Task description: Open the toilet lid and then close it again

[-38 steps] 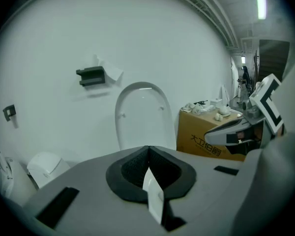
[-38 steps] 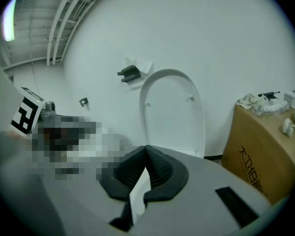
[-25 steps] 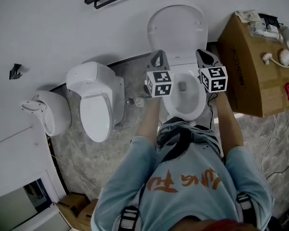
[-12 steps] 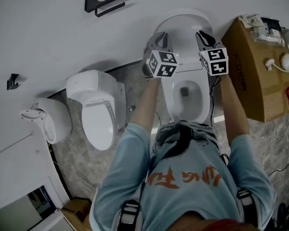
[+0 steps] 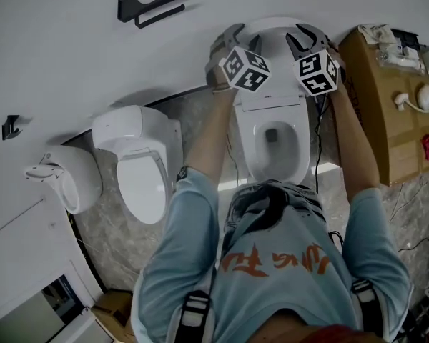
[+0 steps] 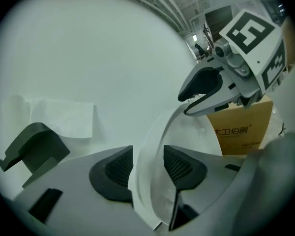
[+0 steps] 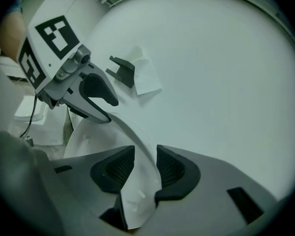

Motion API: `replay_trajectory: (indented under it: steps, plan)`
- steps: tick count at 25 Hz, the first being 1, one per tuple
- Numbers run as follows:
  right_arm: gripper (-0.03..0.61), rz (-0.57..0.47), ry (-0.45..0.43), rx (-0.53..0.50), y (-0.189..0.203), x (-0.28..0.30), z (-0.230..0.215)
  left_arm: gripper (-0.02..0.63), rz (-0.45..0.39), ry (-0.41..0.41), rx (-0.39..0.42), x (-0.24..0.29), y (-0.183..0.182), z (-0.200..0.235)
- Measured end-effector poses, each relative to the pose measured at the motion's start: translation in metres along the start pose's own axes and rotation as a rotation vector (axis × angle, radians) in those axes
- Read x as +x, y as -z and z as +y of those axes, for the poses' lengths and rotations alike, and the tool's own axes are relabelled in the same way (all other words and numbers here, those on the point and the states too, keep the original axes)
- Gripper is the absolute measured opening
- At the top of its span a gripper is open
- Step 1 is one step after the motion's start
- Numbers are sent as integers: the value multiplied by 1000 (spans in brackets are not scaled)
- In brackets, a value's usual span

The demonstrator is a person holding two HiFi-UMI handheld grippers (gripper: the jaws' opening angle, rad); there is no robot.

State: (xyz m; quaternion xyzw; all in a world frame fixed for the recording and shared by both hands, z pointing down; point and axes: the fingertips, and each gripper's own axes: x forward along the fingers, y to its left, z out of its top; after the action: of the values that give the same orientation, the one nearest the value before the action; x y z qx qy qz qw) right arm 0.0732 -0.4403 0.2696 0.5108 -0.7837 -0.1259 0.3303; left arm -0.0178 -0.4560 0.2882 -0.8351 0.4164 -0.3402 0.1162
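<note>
We hold both grippers up at the top middle of the head view, one at either side of the raised toilet lid (image 5: 274,36), which stands upright against the white wall (image 5: 86,63) above the open bowl (image 5: 272,145).

The left gripper (image 5: 231,33) is at the lid's left edge. In the left gripper view its jaws have just been opening and now stand partly apart, with the lid's white rim (image 6: 148,146) running up between the ribbed pads (image 6: 114,168). The pads lie close to the rim on both sides, and we see no squeeze.

The right gripper (image 5: 309,31) is at the lid's right edge. Its jaws have also just been opening and are partly apart, straddling the rim (image 7: 143,151) in the same way.

Each gripper view shows the other gripper's dark jaws further along the same rim.

At the left of the head view a second toilet (image 5: 139,163) has its lid down. A cardboard box (image 5: 382,98) stands at the right, and a black holder (image 5: 149,2) is fixed to the wall at the upper left.
</note>
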Motion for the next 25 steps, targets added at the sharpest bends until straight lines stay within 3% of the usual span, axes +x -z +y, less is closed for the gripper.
replay_trajectory:
  steps: [4,8,14,20,25]
  plan:
    - [147,2,13,-82,-8,17,-5,190,17,30,-5,13,-4,2]
    - [137,12,9,-129,-7,27,-5,146,35,9,39,22,-4,0]
    - [89,62,21,-227,3,31,-4,138,47,-21,52,24,-3,-2]
    - [80,108,-54,-326,3,15,4,140,48,-29,86,11,-4,-10]
    - [84,82,-49,-317,5,-16,18,141,27,-20,105,-14,-5,-29]
